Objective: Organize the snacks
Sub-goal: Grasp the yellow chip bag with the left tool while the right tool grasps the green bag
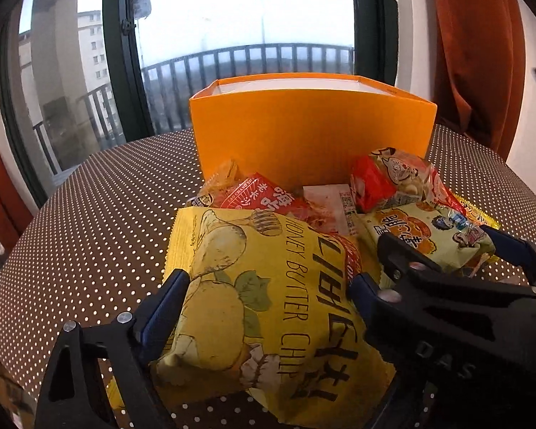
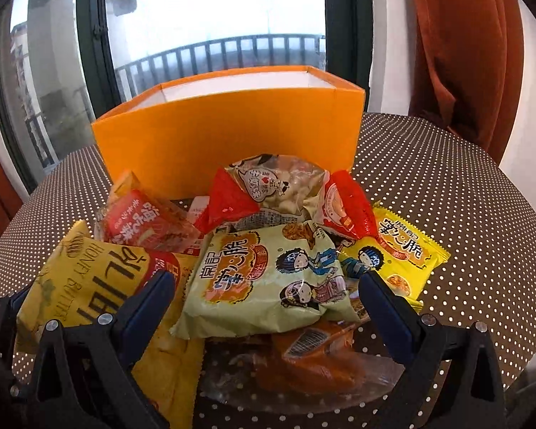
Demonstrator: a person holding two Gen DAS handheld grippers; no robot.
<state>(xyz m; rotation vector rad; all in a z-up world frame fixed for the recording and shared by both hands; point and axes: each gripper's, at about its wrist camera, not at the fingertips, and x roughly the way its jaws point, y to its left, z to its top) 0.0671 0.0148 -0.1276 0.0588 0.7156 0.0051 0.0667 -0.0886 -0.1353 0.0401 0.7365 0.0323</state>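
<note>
Here the left hand-held gripper [image 1: 268, 296] is clamped on the yellow chip bag [image 1: 268, 307]. The right hand-held gripper [image 2: 268, 296] stands apart around a green noodle packet [image 2: 268, 279], with the orange box [image 2: 228, 143] beyond both on the dotted tabletop [image 2: 446, 186].

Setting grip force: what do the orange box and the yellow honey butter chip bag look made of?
Open orange box: seemingly matte cardboard, with crisp folded corners and flat walls. Yellow honey butter chip bag: likely thin plastic film, with wrinkles, a soft sheen and a serrated edge.
</note>
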